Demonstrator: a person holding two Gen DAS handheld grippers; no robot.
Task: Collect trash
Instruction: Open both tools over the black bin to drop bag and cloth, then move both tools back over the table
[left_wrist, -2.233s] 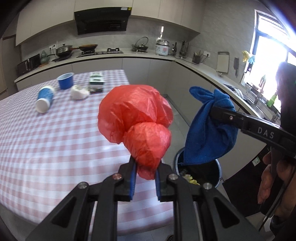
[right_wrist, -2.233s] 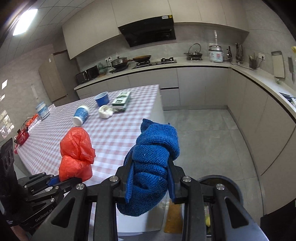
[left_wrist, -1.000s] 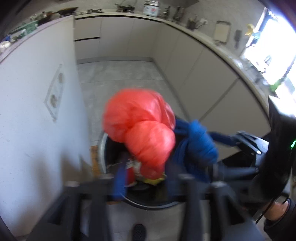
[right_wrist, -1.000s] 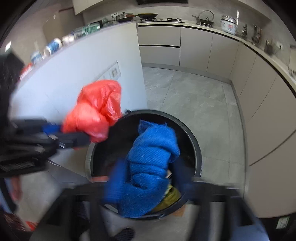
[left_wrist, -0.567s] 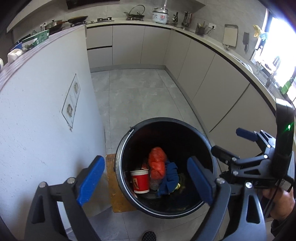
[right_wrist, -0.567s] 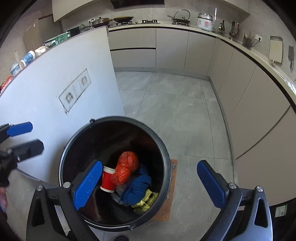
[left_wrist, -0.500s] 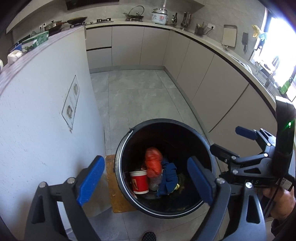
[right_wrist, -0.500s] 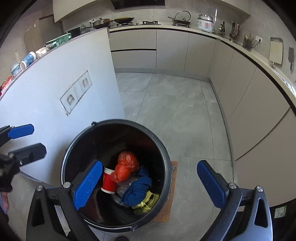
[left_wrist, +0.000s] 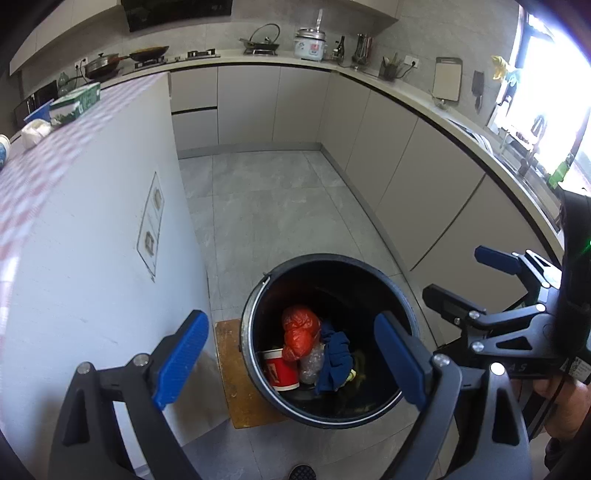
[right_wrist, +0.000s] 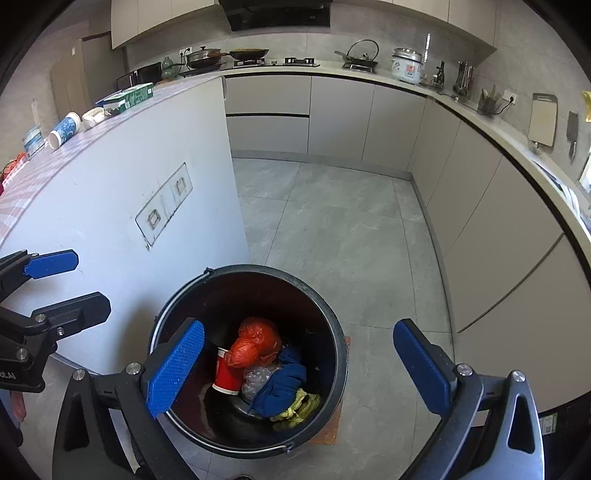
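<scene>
A black round trash bin (left_wrist: 258, 295) (right_wrist: 332, 325) stands on the floor beside the white kitchen island. Inside lie a red plastic bag (left_wrist: 299, 330) (right_wrist: 255, 345), a blue cloth (left_wrist: 334, 354) (right_wrist: 282, 384), a red paper cup (left_wrist: 280, 371) (right_wrist: 225, 376) and yellowish scraps (right_wrist: 299, 406). My left gripper (left_wrist: 291, 362) is open and empty above the bin. My right gripper (right_wrist: 299, 367) is open and empty above the bin too; it also shows in the left wrist view (left_wrist: 465, 280), and the left one shows in the right wrist view (right_wrist: 62, 284).
The island (left_wrist: 92, 240) with a checked cloth carries a tissue box (right_wrist: 129, 98), a tipped blue cup (right_wrist: 64, 131) and white crumpled paper (right_wrist: 92, 117). Grey cabinets (right_wrist: 480, 221) line the far and right sides. A brown mat (left_wrist: 236, 369) lies under the bin.
Both grippers came from the table to the bin and opened; the red bag and blue cloth dropped in. In the last half second both grippers have risen slightly.
</scene>
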